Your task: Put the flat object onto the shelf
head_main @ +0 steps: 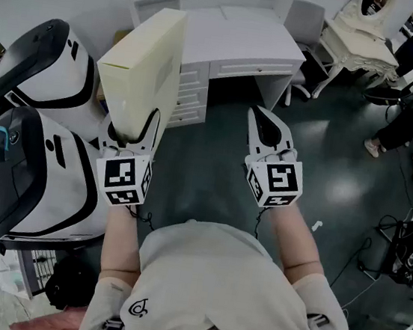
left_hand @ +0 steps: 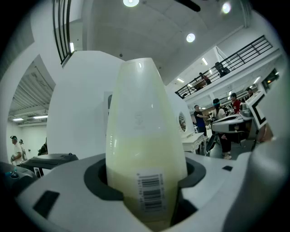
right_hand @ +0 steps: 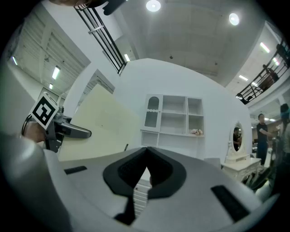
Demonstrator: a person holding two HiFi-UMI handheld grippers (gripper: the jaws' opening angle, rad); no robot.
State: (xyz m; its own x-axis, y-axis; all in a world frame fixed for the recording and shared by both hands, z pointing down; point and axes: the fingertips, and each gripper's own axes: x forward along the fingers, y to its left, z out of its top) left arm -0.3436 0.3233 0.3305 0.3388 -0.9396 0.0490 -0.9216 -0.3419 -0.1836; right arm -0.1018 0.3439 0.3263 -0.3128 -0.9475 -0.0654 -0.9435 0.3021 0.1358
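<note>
Machines in white and black [head_main: 29, 167] stand at the far left of the head view, two of them side by side. Just right of them, the left tool [head_main: 134, 130] is clamped on the pale yellow flat cardboard box [head_main: 148, 62]. It grips the box by its near end, so the box juts up and away in the air. In the left gripper view the box's narrow edge faces the camera, with a barcode sticker [left_hand: 150, 191] just above the jaws. Ahead lies a white bench with drawers [head_main: 238, 40], and behind it a white shelf unit with open compartments [right_hand: 174, 115], well apart from the box. The right tool [head_main: 262, 119] is held level with its jaws drawn together on nothing. Farther right stands a white dressing table with an oval mirror [head_main: 358, 41], with people [head_main: 404, 122] near it.
</note>
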